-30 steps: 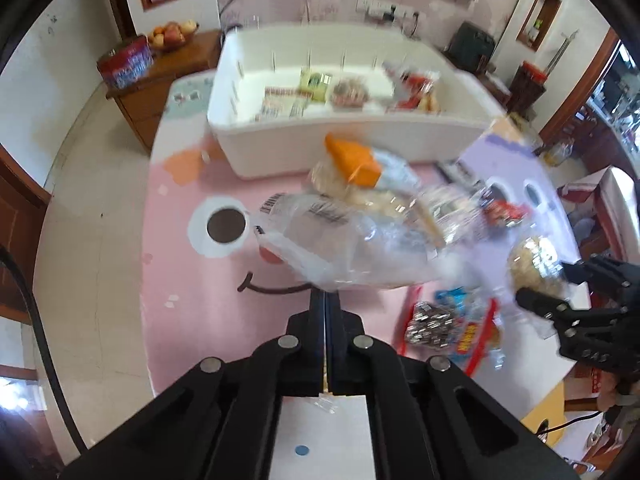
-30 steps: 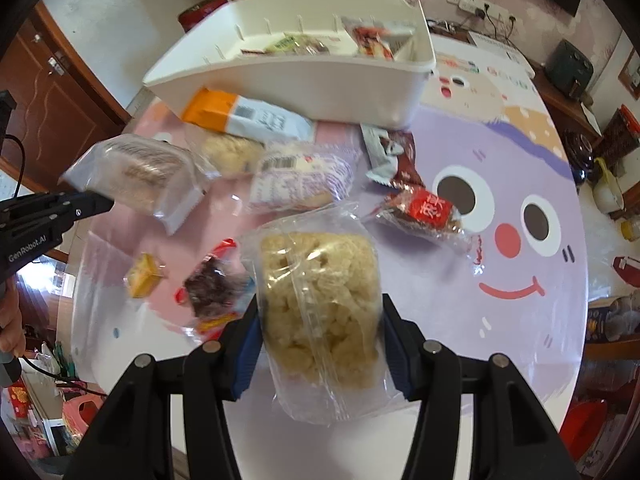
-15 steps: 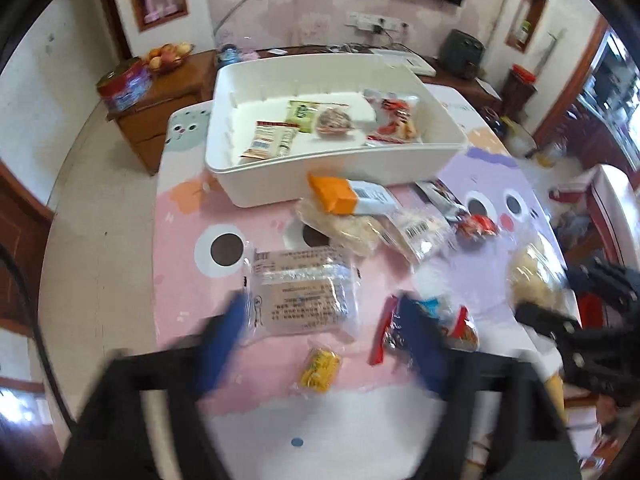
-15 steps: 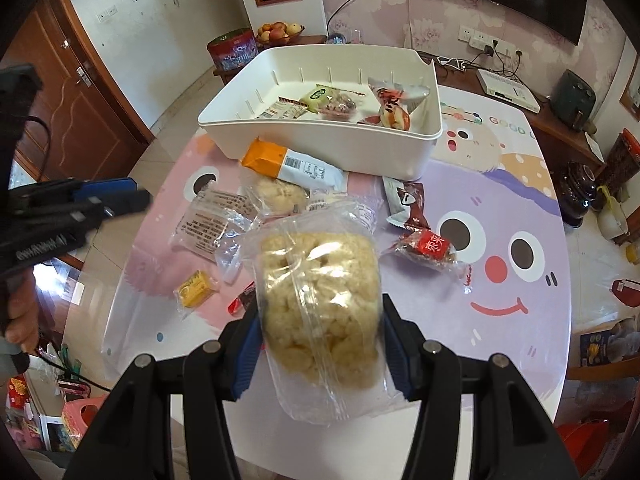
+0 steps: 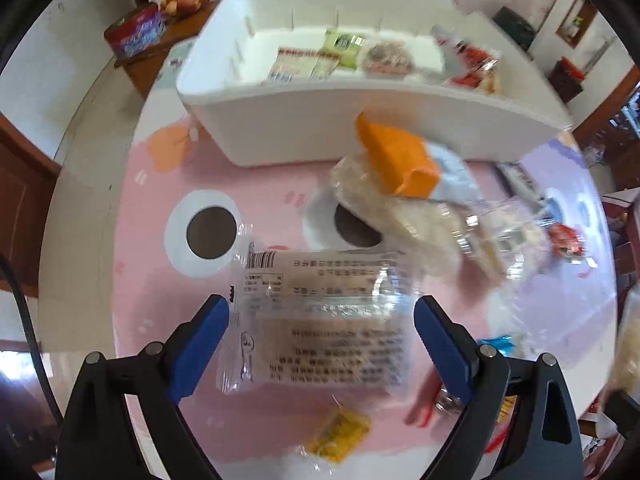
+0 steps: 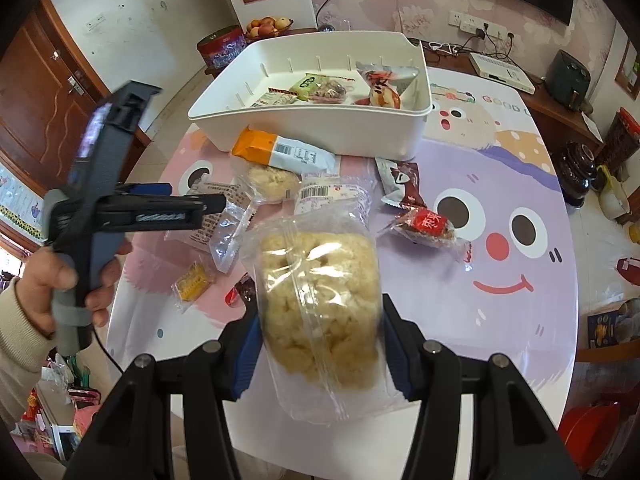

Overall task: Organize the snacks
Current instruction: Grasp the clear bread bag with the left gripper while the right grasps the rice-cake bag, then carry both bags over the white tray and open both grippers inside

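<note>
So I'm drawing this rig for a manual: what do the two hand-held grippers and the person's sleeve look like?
Both hand-held grippers, left and right, have black angular frames with silver screws and blue finger pads. The left one has a grey-strapped handle, white lettering and a black cable. The sleeve is cream knit.

Glossy clear plastic wrapper point(image 5: 320, 320), white plastic bin point(image 6: 320, 128)

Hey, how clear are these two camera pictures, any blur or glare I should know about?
Left wrist view: motion blur smears the white bin and the orange-ended packet; the clear printed packet between the open left gripper stays fairly readable. Right wrist view: sharp, with glare patches on the puffed-snack bag the right gripper clamps. Both show fisheye bending and dark corners.
</note>
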Demonstrator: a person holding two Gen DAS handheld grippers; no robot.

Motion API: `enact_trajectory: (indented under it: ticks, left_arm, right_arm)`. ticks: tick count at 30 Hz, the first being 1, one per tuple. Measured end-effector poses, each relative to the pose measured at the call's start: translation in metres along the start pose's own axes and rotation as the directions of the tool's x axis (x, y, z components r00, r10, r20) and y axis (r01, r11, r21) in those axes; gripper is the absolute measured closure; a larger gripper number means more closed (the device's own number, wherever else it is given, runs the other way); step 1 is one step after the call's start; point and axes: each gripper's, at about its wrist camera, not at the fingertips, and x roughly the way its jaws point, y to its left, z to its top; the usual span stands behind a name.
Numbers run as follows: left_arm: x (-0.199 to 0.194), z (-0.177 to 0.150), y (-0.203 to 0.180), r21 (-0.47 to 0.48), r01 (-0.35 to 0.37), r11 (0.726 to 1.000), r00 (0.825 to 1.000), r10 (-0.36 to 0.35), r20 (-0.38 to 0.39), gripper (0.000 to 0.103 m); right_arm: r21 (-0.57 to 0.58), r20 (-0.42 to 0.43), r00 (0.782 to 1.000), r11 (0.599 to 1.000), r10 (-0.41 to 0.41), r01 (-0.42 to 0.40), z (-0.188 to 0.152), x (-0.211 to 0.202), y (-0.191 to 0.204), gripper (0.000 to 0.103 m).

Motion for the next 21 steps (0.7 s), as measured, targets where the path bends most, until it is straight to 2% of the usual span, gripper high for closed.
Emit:
enact_trajectory:
  ticks: [2,3,4,11,12,13,16,21]
  left_arm:
    - [0.012,-0.001,-0.001,-0.002,0.003,1.0,1.0,-0.003,-0.023,0.008]
    - [0.017,-0.001,-0.001,-0.009,-0.002,1.0,0.999,0.002,-0.032,0.001]
    - [0.021,-0.002,-0.002,-0.014,-0.011,1.0,0.999,0.01,-0.036,0.0]
    - [0.031,-0.003,-0.005,-0.023,-0.024,0.999,0.999,0.023,-0.037,0.0]
    - [0.031,-0.004,-0.004,-0.026,-0.019,0.999,0.999,0.018,-0.035,0.004]
    - [0.029,-0.005,-0.004,-0.025,-0.011,1.0,1.0,0.01,-0.029,0.016]
    - [0.022,-0.007,-0.004,-0.001,-0.001,1.0,1.0,0.001,-0.013,0.028]
    - [0.005,-0.019,-0.002,-0.023,0.005,1.0,0.999,-0.006,-0.033,0.029]
  right_arm:
    - [0.011,-0.007,1.0,1.0,0.003,-0.003,0.0,0.003,-0.002,0.049]
    - [0.016,-0.009,1.0,1.0,0.004,-0.004,0.0,0.004,-0.002,0.049]
    - [0.02,-0.011,1.0,1.0,0.005,-0.005,0.0,0.005,-0.003,0.049]
    - [0.036,-0.022,1.0,0.999,0.007,-0.006,0.004,0.014,-0.006,0.049]
    - [0.039,-0.024,1.0,0.999,0.006,-0.005,0.005,0.015,-0.007,0.049]
    - [0.043,-0.025,1.0,0.999,0.007,-0.006,0.006,0.017,-0.007,0.049]
    - [0.05,-0.03,0.999,0.999,0.011,-0.01,0.008,0.022,-0.008,0.049]
    - [0.045,-0.029,0.999,0.999,0.013,-0.012,0.013,0.023,-0.005,0.049]
